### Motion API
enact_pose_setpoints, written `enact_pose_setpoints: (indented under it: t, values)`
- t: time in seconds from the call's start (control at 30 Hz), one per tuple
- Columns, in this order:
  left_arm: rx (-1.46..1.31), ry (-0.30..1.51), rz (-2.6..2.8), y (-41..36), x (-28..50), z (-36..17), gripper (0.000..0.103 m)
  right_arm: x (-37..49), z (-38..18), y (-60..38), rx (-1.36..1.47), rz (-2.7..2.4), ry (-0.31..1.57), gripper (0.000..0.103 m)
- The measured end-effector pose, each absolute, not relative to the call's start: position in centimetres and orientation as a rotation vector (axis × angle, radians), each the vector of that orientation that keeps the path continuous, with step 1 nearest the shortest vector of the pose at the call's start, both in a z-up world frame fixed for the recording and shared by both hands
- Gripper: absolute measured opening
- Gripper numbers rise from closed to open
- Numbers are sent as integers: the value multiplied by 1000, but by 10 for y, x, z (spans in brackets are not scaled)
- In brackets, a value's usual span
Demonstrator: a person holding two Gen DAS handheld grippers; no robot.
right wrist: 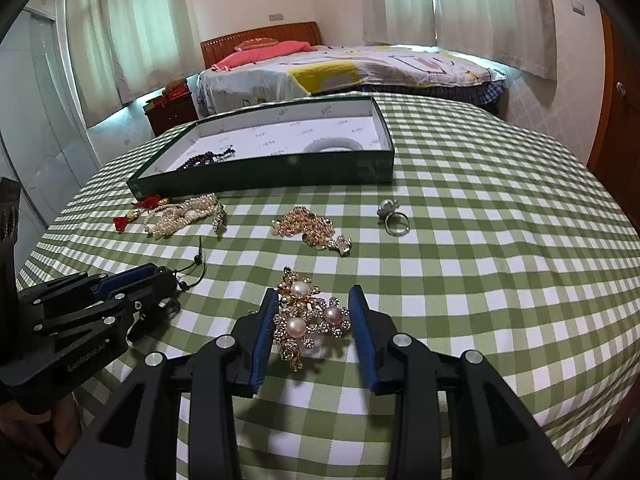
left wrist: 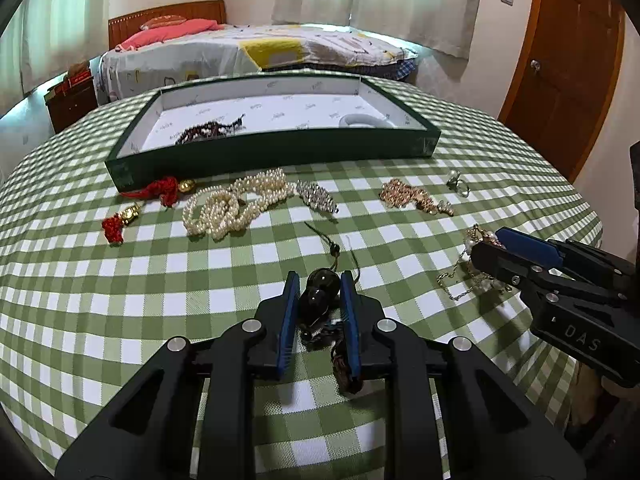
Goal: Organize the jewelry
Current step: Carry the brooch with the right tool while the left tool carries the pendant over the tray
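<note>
- Left tongs (left wrist: 320,300) sit on the bench (left wrist: 140,300), pads against a dark gourd pendant (left wrist: 318,294); its cord (left wrist: 324,240) trails loose and could snag when lifted.
- Right tongs (right wrist: 314,330) straddle a pearl brooch (right wrist: 306,316), seemingly unclamped; it could slip short of the tray (right wrist: 260,174).
</note>
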State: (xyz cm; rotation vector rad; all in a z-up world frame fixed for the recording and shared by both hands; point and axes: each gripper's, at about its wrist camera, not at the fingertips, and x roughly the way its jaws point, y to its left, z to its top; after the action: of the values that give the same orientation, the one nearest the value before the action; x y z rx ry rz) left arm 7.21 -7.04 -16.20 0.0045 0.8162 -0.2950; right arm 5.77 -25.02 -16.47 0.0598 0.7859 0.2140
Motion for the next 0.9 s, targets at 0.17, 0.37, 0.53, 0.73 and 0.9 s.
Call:
enact_pose_setpoints:
  t: [0.17, 0.37, 0.53, 0.73, 0.9]
  values:
    - [10, 766, -288, -68, 69, -149, 21, 56, -156, -247, 52, 218, 756, 37]
    - [1, 717, -273, -59, 71, -133, 21, 57, -138, -241, 40, 228, 715, 37]
    - [-17, 681, -270, -53, 80, -115, 21, 63, -122, -235, 23, 246, 679, 37]
    - [-40, 652, -271, -48, 99, -99, 21, 83, -102, -229, 24, 268, 642, 37]
    - [-54, 630, -275, -47, 121, -86, 21, 106, -86, -220, 25, 290, 601, 37]
